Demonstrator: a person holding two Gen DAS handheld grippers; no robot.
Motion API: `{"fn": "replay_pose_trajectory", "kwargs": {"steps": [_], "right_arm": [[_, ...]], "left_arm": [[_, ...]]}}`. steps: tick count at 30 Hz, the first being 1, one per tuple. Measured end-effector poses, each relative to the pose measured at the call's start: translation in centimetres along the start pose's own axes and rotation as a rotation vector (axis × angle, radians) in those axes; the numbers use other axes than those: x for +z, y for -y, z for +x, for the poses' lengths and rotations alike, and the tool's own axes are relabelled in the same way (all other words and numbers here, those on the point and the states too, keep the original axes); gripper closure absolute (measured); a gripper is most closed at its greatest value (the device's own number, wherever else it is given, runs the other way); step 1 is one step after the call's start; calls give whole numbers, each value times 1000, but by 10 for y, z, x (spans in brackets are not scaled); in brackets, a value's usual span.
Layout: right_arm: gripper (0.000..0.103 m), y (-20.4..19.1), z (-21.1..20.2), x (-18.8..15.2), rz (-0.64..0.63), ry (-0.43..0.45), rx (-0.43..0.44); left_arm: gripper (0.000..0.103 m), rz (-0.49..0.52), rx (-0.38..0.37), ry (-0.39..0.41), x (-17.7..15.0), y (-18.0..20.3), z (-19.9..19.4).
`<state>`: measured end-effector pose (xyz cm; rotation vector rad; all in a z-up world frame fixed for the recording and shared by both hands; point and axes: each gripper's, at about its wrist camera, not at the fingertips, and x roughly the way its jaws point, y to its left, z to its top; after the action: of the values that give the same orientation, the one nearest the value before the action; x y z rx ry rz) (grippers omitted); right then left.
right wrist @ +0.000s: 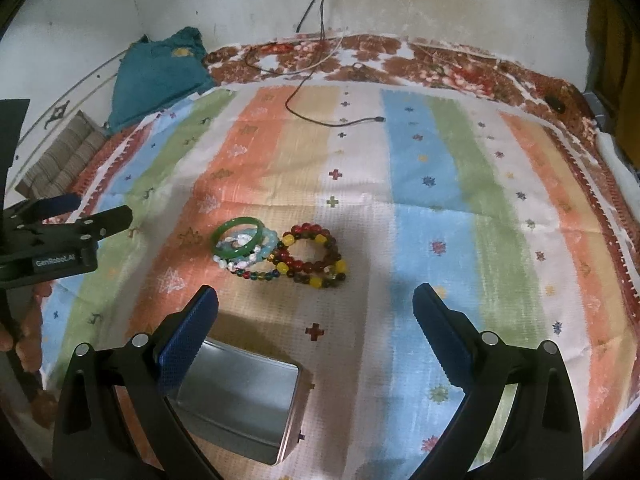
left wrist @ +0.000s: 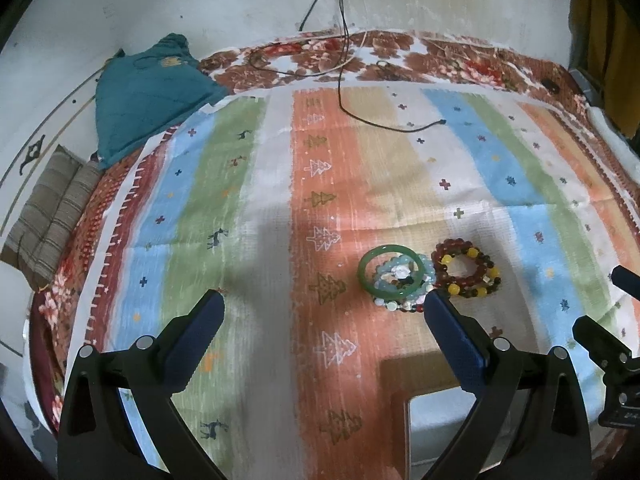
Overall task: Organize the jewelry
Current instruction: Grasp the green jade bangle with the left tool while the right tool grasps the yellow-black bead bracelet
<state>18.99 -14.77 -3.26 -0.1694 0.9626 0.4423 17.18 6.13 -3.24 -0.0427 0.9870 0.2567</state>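
Note:
A green bangle [left wrist: 366, 274] [right wrist: 224, 229] lies on the striped cloth over pale blue and multicoloured bead bracelets [left wrist: 400, 300] [right wrist: 256, 270]. A red-and-yellow bead bracelet [left wrist: 466, 268] [right wrist: 312, 258] lies just right of them. An open metal tin [right wrist: 240, 400] [left wrist: 436, 420] sits near the front, empty as far as I can see. My left gripper [left wrist: 324, 300] is open and empty, its right finger just in front of the pile. My right gripper [right wrist: 316, 296] is open and empty, above the cloth in front of the bracelets.
The striped cloth [left wrist: 280, 200] covers a floral bedspread. A black cable [left wrist: 392, 126] [right wrist: 340, 122] lies across the far part. A teal cloth [left wrist: 148, 88] and a striped cushion [left wrist: 52, 216] sit far left. The other gripper shows at each view's edge [left wrist: 608, 344] [right wrist: 60, 236].

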Motion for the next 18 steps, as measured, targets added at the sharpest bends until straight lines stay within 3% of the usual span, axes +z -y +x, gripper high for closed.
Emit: {"fn": "replay_pose_trajectory", "kwargs": {"steps": [18], "right_arm": [[4, 6, 39, 18, 5, -78, -9]], "left_arm": [[6, 15, 14, -64, 13, -4, 38]]}}
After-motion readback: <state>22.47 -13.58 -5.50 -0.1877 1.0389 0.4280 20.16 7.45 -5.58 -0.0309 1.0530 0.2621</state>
